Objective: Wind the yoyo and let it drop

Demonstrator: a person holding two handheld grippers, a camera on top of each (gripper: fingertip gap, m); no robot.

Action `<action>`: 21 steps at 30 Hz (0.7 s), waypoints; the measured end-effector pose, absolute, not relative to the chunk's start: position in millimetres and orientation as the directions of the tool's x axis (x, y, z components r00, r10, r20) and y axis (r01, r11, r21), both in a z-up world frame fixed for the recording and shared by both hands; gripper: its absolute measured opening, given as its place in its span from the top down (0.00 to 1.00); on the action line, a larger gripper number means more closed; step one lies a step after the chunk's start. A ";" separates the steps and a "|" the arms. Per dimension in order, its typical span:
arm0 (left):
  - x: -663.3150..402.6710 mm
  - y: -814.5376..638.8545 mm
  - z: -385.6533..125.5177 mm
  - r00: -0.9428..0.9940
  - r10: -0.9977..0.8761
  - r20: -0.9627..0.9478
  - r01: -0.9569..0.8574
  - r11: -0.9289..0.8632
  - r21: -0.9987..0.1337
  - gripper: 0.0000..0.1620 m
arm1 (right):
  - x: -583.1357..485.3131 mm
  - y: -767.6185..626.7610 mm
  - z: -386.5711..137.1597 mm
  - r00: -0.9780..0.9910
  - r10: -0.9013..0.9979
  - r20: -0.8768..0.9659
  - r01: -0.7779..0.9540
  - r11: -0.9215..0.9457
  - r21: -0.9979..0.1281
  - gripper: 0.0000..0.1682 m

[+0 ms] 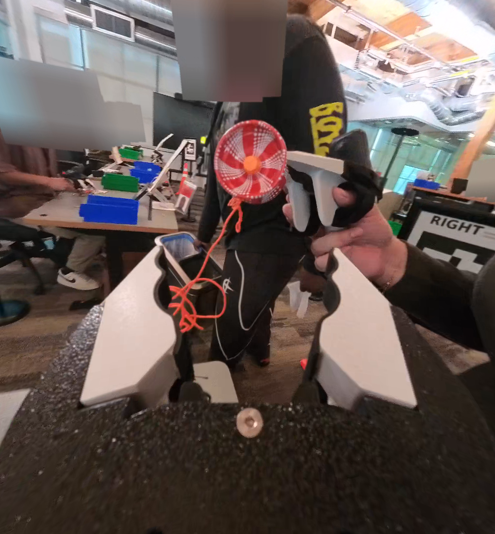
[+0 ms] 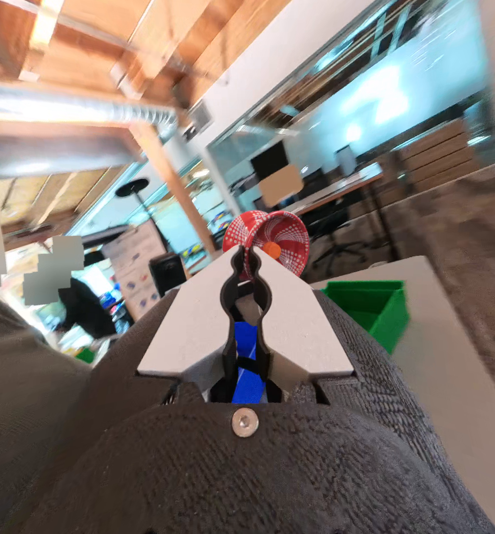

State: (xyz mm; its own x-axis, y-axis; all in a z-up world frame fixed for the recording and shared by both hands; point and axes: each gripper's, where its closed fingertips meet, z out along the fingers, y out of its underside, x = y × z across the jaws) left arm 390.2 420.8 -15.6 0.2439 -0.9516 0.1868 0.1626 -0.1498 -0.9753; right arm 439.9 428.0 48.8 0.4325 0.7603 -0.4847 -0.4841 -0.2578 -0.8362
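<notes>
Your right tool (image 2: 248, 254) is closed on the yoyo (image 2: 266, 242), pinching it at the very tips of its grey fingers (image 2: 200, 315), which press in at the groove between the two red-and-white halves. The yoyo is up in the air, not on any table, and its cupped face with the orange hub (image 2: 271, 250) turns toward the right in the right wrist view. In the left wrist view the same yoyo (image 1: 250, 166) shows face on, with the right tool (image 1: 291, 173) coming in from its right side and your hand (image 1: 356, 245) wrapped round the grip. The orange string (image 1: 211, 260) hangs slack from the yoyo's lower edge and runs down and left to a tangled bunch (image 1: 187, 310) that lies against the inner pad of the left tool's left-hand finger (image 1: 136, 326). Your left tool (image 1: 243, 268) is open, its fingers wide apart; whether the bunch is caught on the pad or only rests on it, you cannot tell from here. Behind the yoyo stands a person in black (image 1: 269, 231), and a table (image 1: 101, 222) with blue bins (image 1: 110, 209) and green bins (image 1: 120, 182) sits at the left. A green bin (image 2: 370, 309) shows beside the right tool in its own blurred view.
</notes>
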 end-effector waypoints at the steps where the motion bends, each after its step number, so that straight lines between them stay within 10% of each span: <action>1: 410.9 426.2 -9.0 0.210 -0.962 0.174 0.158 -0.142 -0.977 0.34 | 465.7 426.4 54.8 0.466 0.735 -0.492 -0.517 -0.226 -0.826 1.00; 14: 687.1 384.6 33.1 -0.405 -0.912 0.058 0.062 -0.090 -0.994 0.51 | 664.3 381.3 106.4 0.758 0.508 -0.410 -0.518 0.087 -0.851 1.00; 21: 784.7 376.6 -92.4 -0.524 -0.823 0.220 -0.318 -0.051 -0.947 1.00 | 736.3 344.1 135.9 0.826 0.429 -0.366 -0.502 0.264 -0.824 0.99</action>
State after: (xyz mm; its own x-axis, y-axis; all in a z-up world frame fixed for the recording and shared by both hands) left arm 784.7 376.6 -92.4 -0.5240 -0.8228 0.2201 -0.3181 -0.0506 -0.9467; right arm 736.3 344.1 135.9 0.8257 0.4294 -0.3658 -0.5021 0.2639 -0.8236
